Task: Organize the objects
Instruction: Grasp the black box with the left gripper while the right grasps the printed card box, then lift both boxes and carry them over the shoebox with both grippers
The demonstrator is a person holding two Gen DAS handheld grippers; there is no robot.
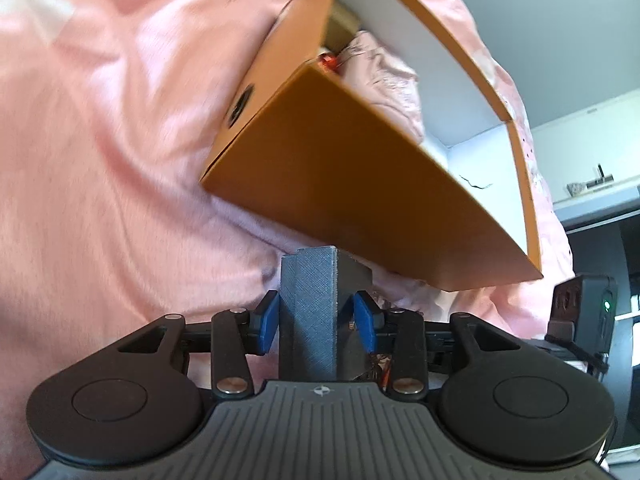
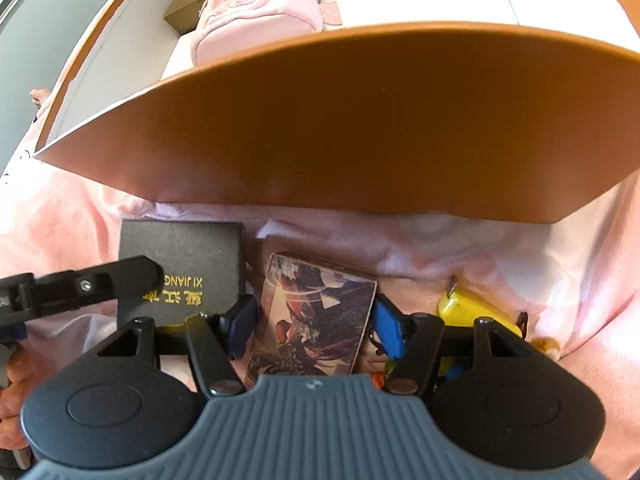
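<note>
My left gripper (image 1: 316, 316) is shut on a dark grey-blue textured box (image 1: 308, 308), held just below the near wall of the orange cardboard box (image 1: 360, 192). Inside the orange box lie a pink pouch (image 1: 384, 76) and a brown carton. In the right wrist view my right gripper (image 2: 314, 320) is shut on a picture-printed card box (image 2: 316, 312), low over the pink bedsheet (image 2: 440, 248), in front of the orange box (image 2: 340, 128). A black box with gold lettering (image 2: 188, 264) lies to its left. The pink pouch (image 2: 260, 12) shows inside.
A yellow toy (image 2: 476, 308) lies right of my right gripper. The other gripper's arm (image 2: 80, 284) crosses the black box at left. A pink bedsheet (image 1: 100, 140) covers the bed. A white shelf (image 1: 592, 196) and dark furniture stand at the right.
</note>
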